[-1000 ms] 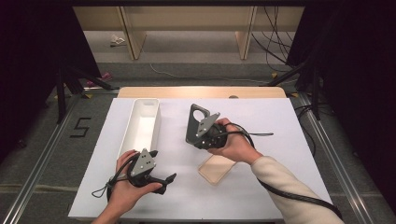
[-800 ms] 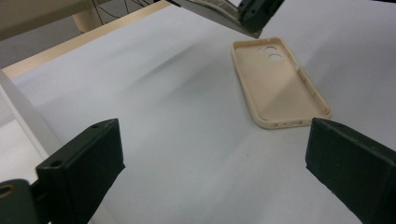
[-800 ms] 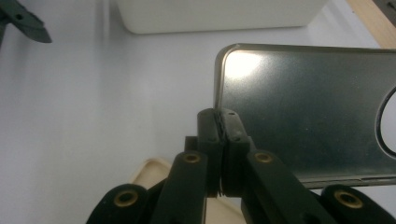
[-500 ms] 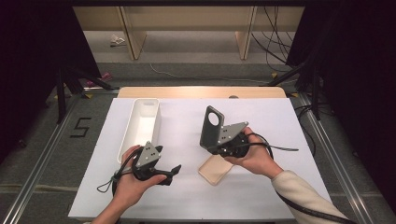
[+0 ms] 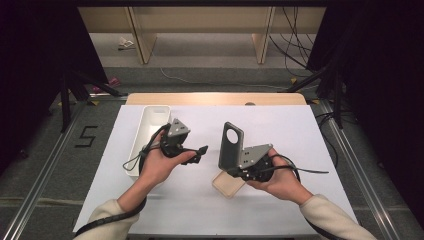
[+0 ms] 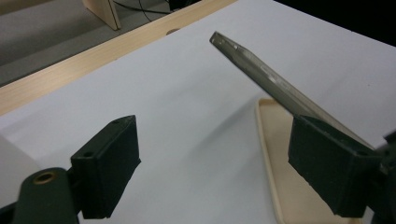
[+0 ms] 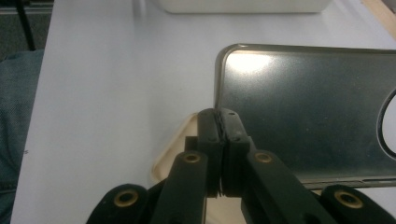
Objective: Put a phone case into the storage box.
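Observation:
My right gripper point(image 5: 236, 168) point(image 7: 219, 122) is shut on the edge of a dark grey phone case point(image 5: 230, 144) point(image 7: 306, 105). It holds the case upright above a beige tray point(image 5: 226, 184) point(image 7: 173, 156) lying on the white table point(image 5: 280, 130). My left gripper point(image 5: 198, 154) point(image 6: 212, 128) hangs in the air to the left of the case, pointing at it. Its jaws stand wide apart and have just been closing a little, with nothing between them. In the left gripper view the phone case point(image 6: 254, 67) shows edge-on beyond the jaws, over the beige tray point(image 6: 280, 163).
A long white bin point(image 5: 149, 131) point(image 7: 243, 4) stands on the table's left side, just behind my left hand. The table's wooden far edge point(image 5: 215, 98) point(image 6: 70, 74) runs along the back. Cables trail from both grippers.
My left hand has risen and moved away from the person and rightward, toward the case. My right hand has carried the case a little to the right. The beige tray has stayed put.

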Demonstrator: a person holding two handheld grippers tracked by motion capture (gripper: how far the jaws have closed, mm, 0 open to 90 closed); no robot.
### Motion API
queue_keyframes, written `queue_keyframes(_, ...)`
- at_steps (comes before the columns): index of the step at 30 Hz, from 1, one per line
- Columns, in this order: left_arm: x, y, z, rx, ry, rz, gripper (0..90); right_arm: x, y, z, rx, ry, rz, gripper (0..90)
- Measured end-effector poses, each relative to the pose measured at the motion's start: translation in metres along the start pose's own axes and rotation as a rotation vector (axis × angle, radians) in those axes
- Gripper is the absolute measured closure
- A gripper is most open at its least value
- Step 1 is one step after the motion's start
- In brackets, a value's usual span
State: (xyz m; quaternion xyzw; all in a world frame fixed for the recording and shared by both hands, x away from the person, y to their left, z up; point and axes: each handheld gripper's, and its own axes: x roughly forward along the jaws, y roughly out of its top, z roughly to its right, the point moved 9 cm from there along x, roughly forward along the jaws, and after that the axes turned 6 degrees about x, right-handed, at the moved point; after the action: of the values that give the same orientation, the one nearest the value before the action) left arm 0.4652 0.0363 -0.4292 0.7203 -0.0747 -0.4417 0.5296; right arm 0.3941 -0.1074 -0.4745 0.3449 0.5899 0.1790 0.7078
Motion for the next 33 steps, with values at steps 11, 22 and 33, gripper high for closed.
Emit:
queue_keyframes(11,0.044,0.030,-0.001,-0.078,-0.025,-0.100,28.2,0.005,0.001,-0.011,-0.035,0.008,-0.011,89.5)
queue_keyframes(22,0.064,0.032,-0.003,-0.129,-0.016,-0.177,44.7,0.006,0.002,-0.013,-0.054,0.003,-0.019,89.5)
queue_keyframes(33,0.068,0.027,0.004,-0.180,-0.067,-0.209,58.9,0.007,0.003,-0.014,-0.074,-0.009,-0.026,89.5)
